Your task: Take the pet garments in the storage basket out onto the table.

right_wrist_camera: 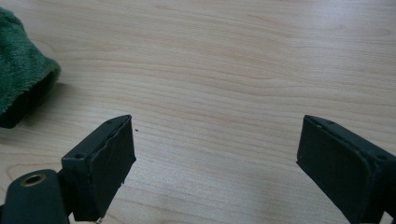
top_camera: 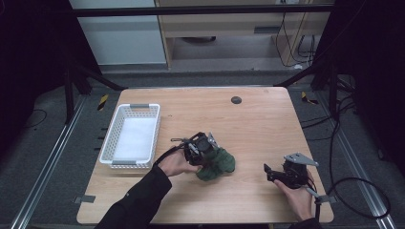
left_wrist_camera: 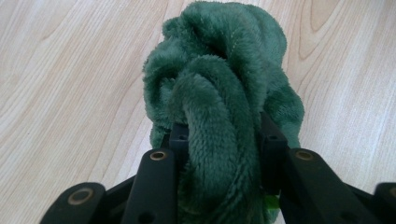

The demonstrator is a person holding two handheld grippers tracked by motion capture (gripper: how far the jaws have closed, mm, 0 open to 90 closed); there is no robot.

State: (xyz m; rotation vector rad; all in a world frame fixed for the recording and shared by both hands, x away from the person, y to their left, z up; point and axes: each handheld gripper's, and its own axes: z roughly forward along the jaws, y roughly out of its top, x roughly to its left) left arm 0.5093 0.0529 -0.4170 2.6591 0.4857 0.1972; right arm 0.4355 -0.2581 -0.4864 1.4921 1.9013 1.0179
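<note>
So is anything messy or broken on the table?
Nothing looks broken or spilled. The green cloth is bunched in a crumpled lump, but the left gripper is pinching a fold of it. The white basket sits flat, a little slanted, and the right gripper is open over bare wood.

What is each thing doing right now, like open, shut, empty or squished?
Green cloth: bunched up, lying on the table, pinched by the left gripper.
Left gripper: shut on the green cloth.
Right gripper: open, holding nothing.
White basket: upright on the table, empty.
</note>
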